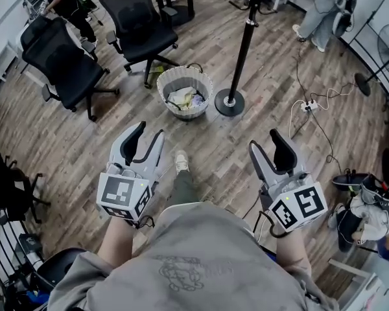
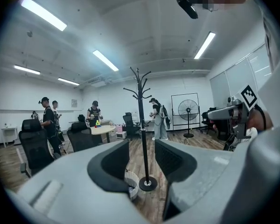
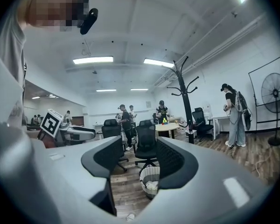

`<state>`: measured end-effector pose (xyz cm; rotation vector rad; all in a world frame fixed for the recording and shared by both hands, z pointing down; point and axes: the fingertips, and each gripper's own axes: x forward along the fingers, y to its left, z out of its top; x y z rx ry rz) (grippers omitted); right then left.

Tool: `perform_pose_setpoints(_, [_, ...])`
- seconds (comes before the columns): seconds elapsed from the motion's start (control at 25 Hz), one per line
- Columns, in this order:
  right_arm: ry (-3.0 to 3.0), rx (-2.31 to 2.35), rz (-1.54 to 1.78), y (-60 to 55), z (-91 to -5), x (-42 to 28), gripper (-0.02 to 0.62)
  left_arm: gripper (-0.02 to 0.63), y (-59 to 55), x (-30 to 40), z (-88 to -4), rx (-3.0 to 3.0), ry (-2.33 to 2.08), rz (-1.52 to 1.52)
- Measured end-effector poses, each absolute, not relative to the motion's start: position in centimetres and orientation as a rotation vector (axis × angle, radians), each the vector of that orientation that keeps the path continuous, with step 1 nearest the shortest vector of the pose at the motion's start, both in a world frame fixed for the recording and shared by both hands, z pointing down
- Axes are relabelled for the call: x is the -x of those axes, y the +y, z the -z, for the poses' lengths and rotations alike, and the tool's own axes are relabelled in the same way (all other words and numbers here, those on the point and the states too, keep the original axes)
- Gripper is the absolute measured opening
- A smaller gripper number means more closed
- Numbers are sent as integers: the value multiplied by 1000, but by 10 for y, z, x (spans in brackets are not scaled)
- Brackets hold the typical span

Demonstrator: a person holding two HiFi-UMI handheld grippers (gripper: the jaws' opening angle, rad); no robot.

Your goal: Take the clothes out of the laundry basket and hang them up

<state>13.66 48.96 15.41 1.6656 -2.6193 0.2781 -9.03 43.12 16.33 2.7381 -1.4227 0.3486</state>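
A white ribbed laundry basket (image 1: 185, 92) with crumpled clothes inside stands on the wood floor ahead of me. Right beside it is a black coat stand (image 1: 245, 44) on a round base. Both grippers are held level in front of my chest, short of the basket. My left gripper (image 1: 146, 135) is open and empty. My right gripper (image 1: 267, 142) is open too, nothing between its fingers. In the left gripper view the basket (image 2: 130, 183) and the stand (image 2: 141, 125) show between the jaws of the left gripper (image 2: 141, 153). The right gripper (image 3: 139, 150) frames the basket (image 3: 150, 181), with the stand (image 3: 184, 97) further right.
Two black office chairs (image 1: 139, 24) stand behind and left of the basket. A power strip with cables (image 1: 309, 106) lies on the floor at the right, near a standing fan (image 1: 382, 50). Several people stand by a round table (image 2: 102, 129) at the far end.
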Motion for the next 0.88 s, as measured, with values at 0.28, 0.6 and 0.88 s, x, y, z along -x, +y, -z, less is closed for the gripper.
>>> perform_pose_setpoints(0.28, [-2573, -1647, -314, 425, -169, -127, 238, 173, 360, 100, -173, -2728, -1417, -330])
perform_pose_setpoints(0.6, [-2516, -1611, -359, 314, -183, -99, 236, 173, 252, 136, -197, -2664, -1408, -378])
perform_pose_setpoints(0.88, [-2456, -1559, -416, 220, -204, -70, 236, 173, 160, 166, -220, -2633, -1368, -460])
